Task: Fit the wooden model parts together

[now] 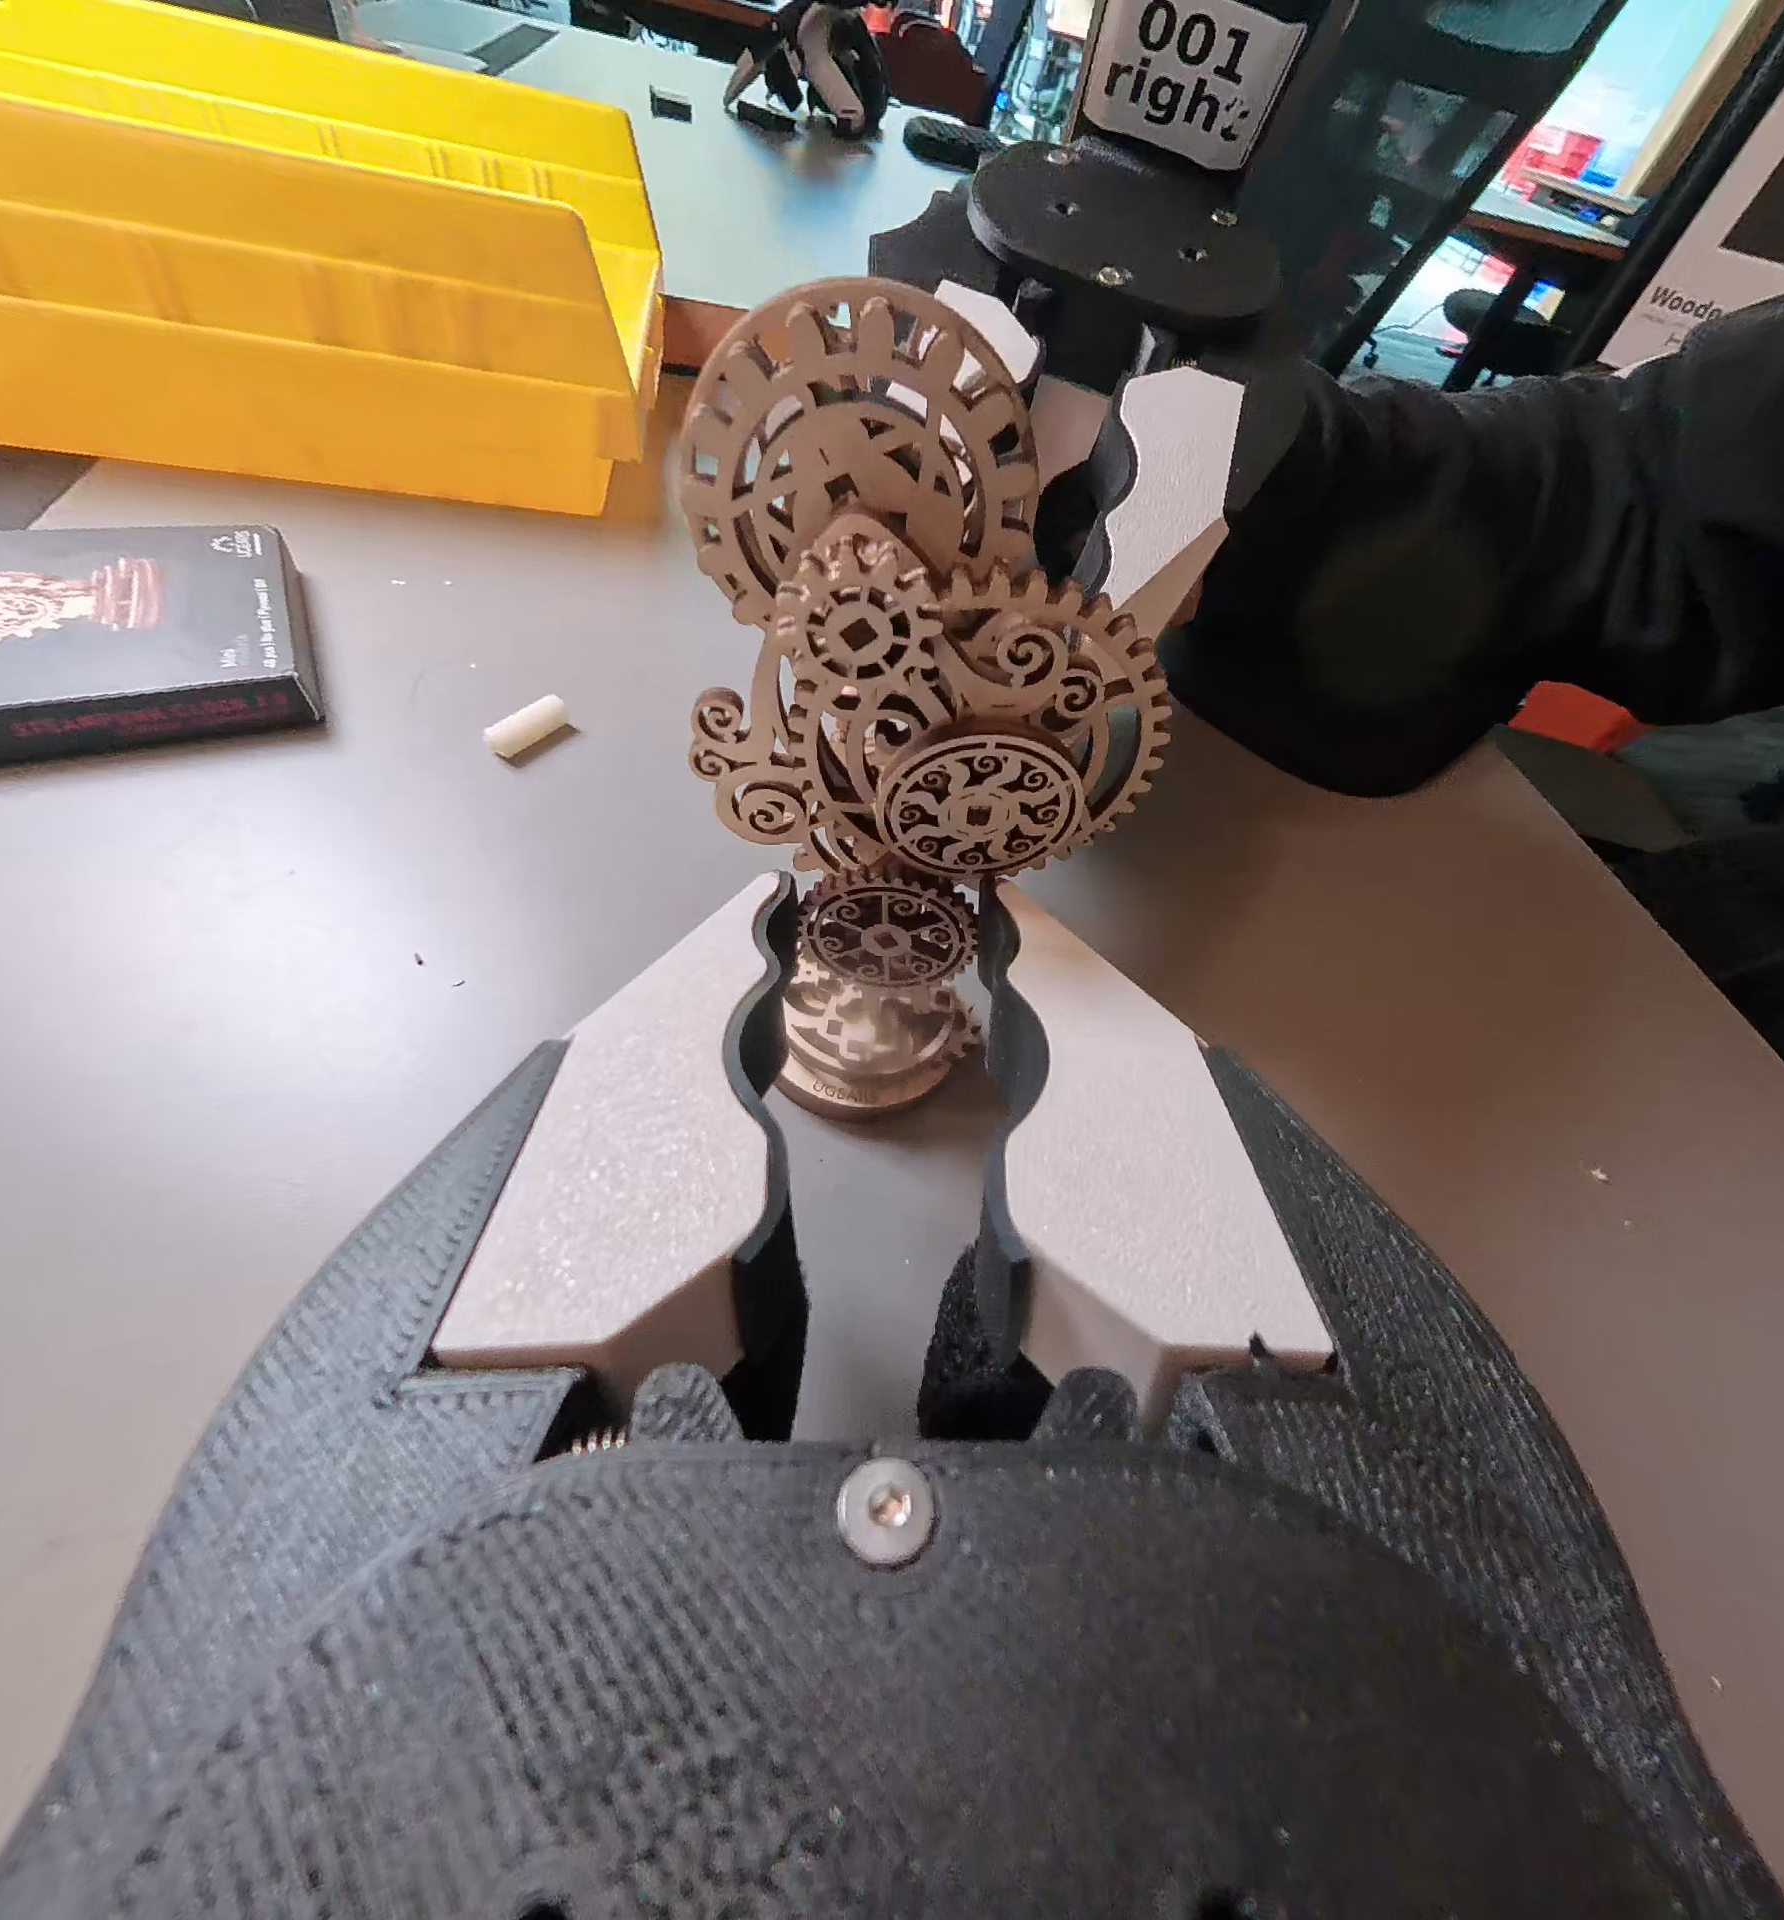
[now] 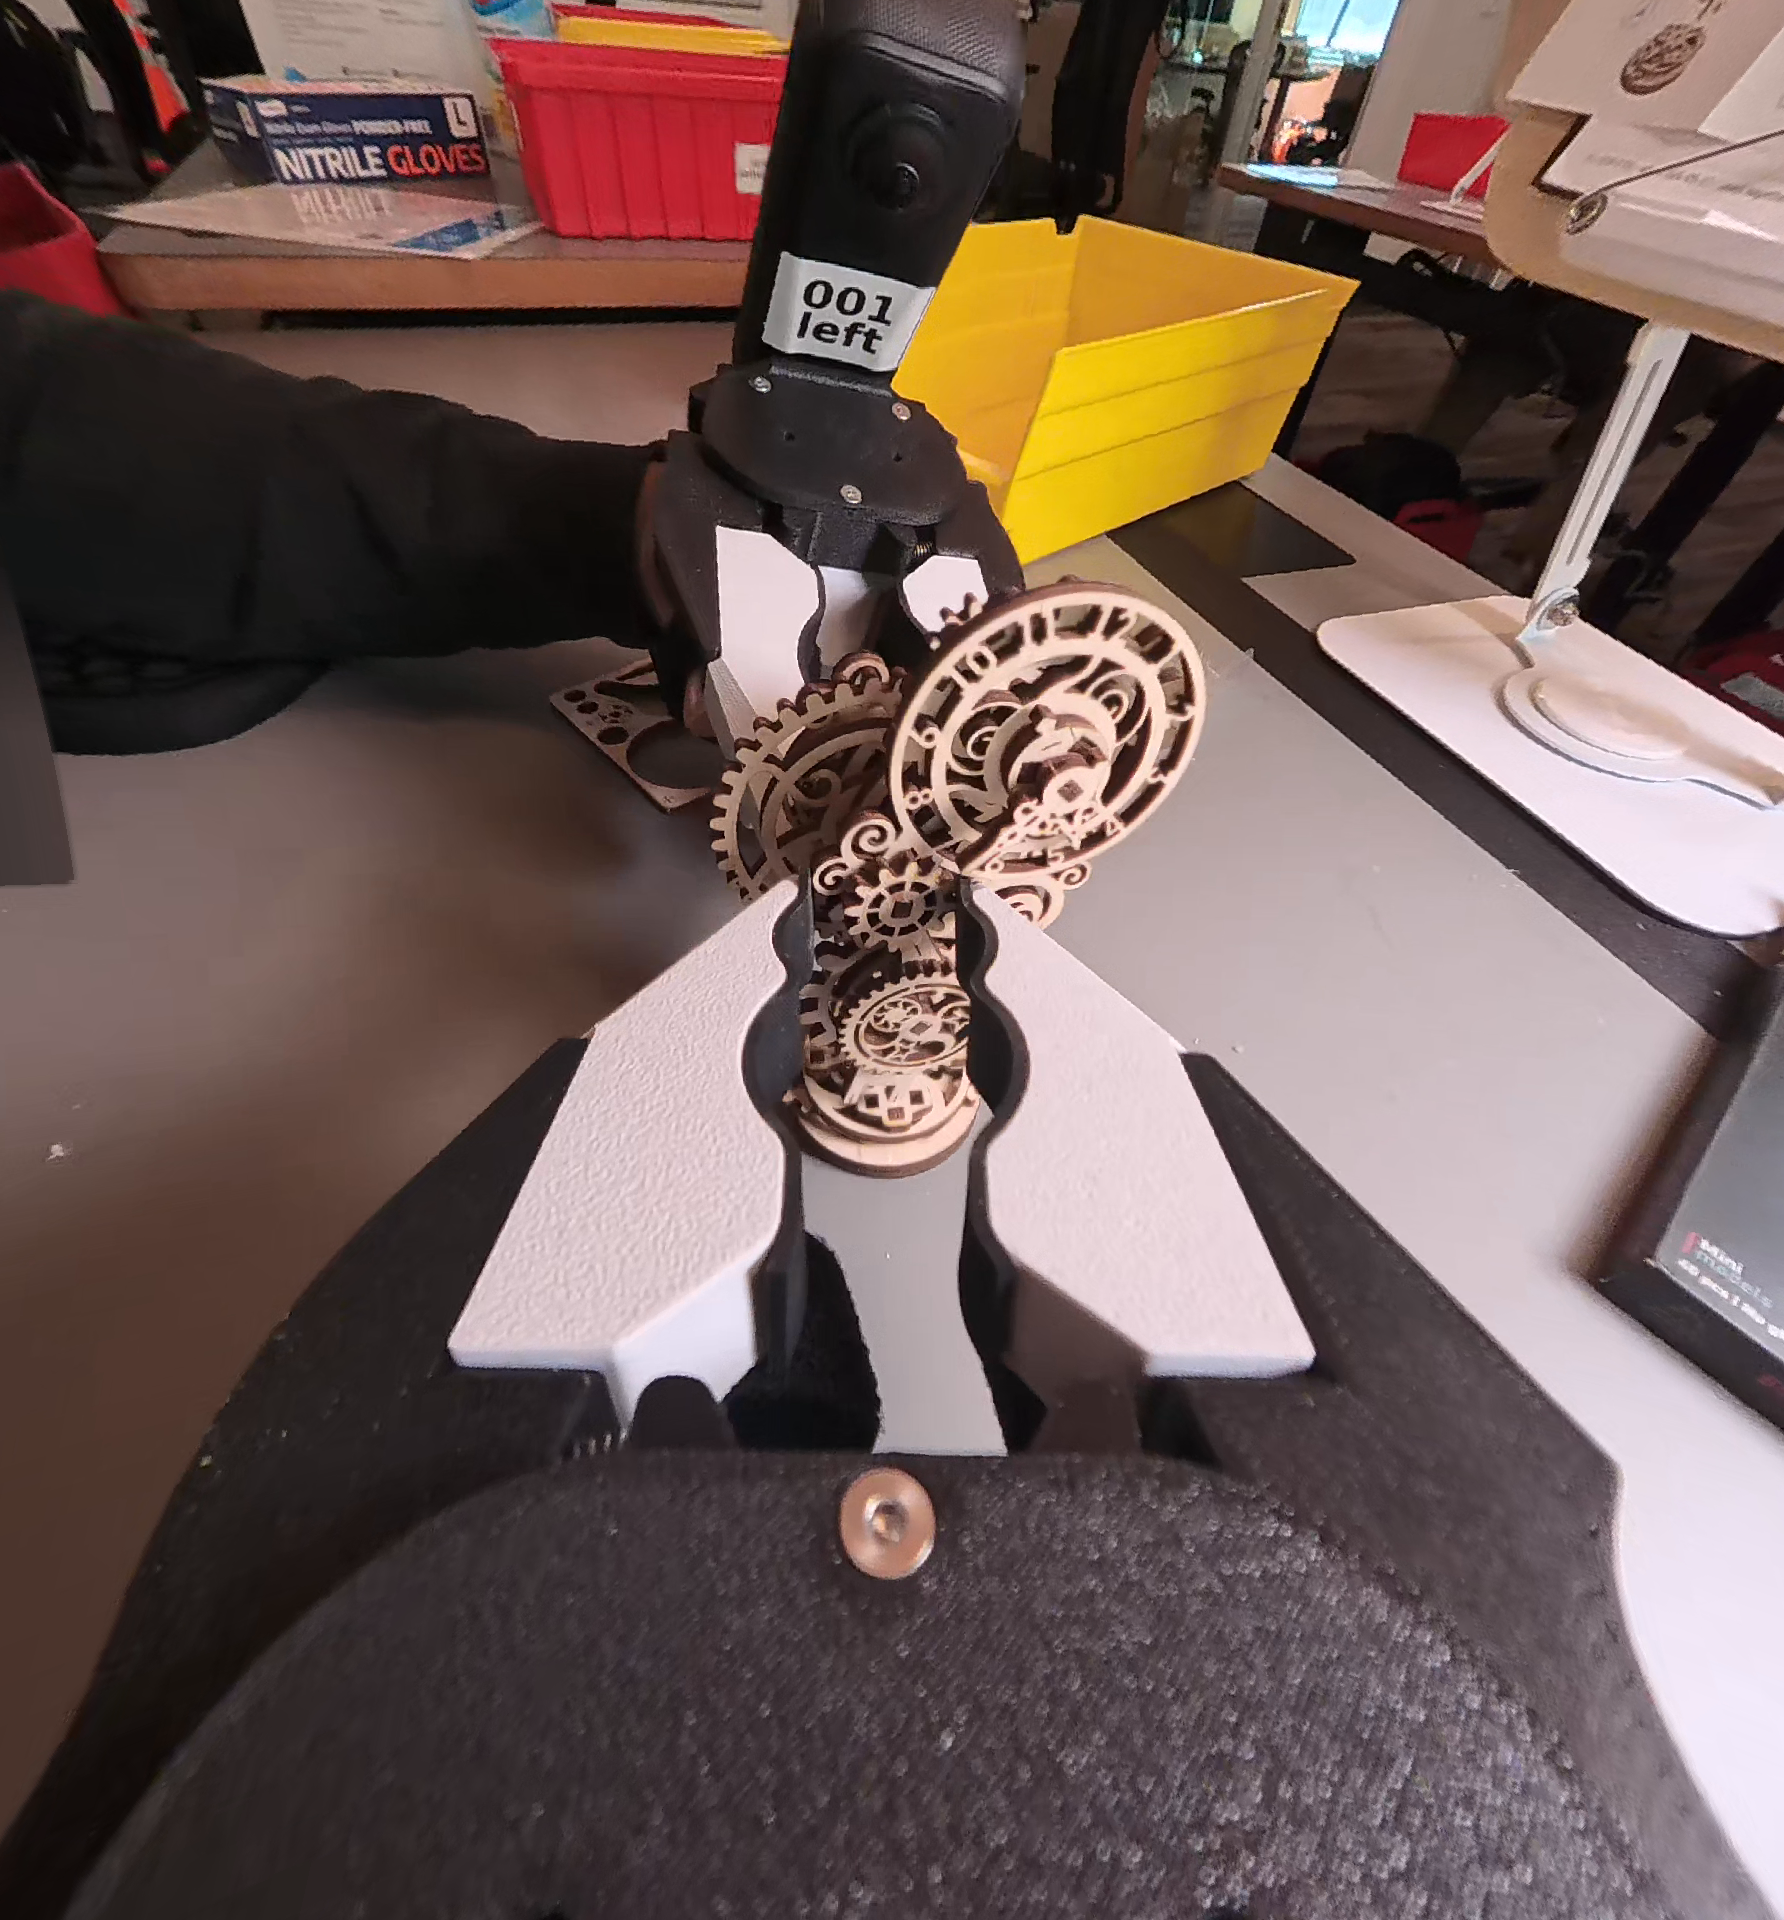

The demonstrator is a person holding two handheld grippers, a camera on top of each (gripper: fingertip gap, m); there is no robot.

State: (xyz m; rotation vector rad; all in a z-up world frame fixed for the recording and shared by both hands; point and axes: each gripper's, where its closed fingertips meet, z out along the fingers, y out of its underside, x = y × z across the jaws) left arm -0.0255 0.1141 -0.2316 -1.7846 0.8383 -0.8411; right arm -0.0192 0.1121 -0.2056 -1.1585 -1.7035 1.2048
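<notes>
A wooden clock model [image 1: 929, 675] of gears and scrollwork stands tilted on the grey table [image 1: 244, 1039], its round base [image 1: 857, 1070] low between my left fingers. My left gripper [image 1: 883, 894] is shut on the model's lower part, pads against the small gear [image 1: 888, 940]. In the right wrist view the model [image 2: 971, 790] shows its dial [image 2: 1049, 727]. My right gripper [image 2: 883, 904] is shut on the model's gear stem above its base [image 2: 888, 1132]. The right gripper [image 1: 1075, 488] shows behind the model in the left wrist view. The left gripper [image 2: 846, 644] shows beyond it in the right wrist view.
Yellow bins [image 1: 275, 343] stand at the far left and also show in the right wrist view [image 2: 1158, 384]. A black box [image 1: 109, 644] and a small white cylinder [image 1: 526, 724] lie on the table. A wooden offcut sheet [image 2: 639, 748] lies behind the model. A white lamp base [image 2: 1594, 748] stands to the right. Both grippers' tips are close together, under 4 cm apart.
</notes>
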